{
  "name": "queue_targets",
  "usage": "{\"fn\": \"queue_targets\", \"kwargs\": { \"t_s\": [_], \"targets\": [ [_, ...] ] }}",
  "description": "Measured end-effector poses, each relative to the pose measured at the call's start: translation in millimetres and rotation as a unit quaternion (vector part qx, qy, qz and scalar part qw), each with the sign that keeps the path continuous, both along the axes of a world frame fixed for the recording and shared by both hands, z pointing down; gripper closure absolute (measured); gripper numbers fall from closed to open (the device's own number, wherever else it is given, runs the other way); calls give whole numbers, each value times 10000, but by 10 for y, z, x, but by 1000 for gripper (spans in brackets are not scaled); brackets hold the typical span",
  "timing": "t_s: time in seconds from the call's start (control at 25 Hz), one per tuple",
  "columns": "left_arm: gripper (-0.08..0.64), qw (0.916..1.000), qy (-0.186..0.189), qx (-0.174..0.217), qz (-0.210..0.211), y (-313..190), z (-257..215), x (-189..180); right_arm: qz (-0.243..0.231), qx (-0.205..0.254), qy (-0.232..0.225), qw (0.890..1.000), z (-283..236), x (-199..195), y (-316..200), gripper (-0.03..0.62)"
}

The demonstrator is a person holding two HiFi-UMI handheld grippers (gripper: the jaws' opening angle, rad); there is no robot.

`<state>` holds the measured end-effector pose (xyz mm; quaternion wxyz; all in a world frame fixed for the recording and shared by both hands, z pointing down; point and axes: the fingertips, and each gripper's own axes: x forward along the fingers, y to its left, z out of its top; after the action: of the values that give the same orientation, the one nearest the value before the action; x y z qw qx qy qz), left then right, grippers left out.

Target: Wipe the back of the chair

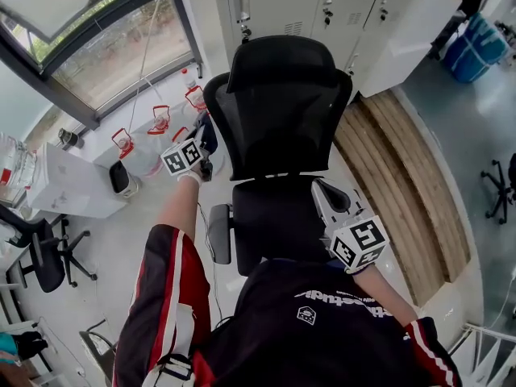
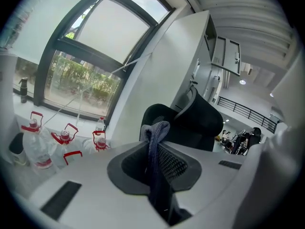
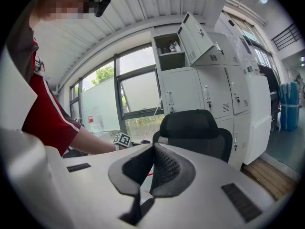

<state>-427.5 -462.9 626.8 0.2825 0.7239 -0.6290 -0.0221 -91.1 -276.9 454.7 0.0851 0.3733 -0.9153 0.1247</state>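
Your chair [image 1: 282,111] has a matt black mesh back. The cloth [image 2: 155,130] pinched in your left gripper [image 2: 153,151] is soft grey-blue fabric, held between its ridged black pads [image 2: 172,163], which are set in matt grey plastic. The platform [image 1: 403,168] beside you is planked wood, and the lockers [image 1: 322,6] look like smooth painted metal.

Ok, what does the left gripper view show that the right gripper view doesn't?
Only the left gripper view shows a grey cloth pinched in the left claw, and red-handled water jugs by the window. Only the right gripper view shows the right claw shut on nothing, an open locker and the person's red sleeve. Both show the black chair and a window.
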Motion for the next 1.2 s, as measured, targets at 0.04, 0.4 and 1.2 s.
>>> {"fn": "queue_targets", "kwargs": {
  "t_s": [0.04,0.4,1.2],
  "targets": [
    [503,10000,-8,-26,10,11,37,37,15,4,-4,10000,-4,22,-5,577],
    [503,9987,91,-484,-156,148,553,195,155,-103,51,9998,88,228,-46,577],
    [503,9931,-655,-955,-207,-2,1035,553,989,-367,247,9941,494,1074,-553,577]
  ]
}}
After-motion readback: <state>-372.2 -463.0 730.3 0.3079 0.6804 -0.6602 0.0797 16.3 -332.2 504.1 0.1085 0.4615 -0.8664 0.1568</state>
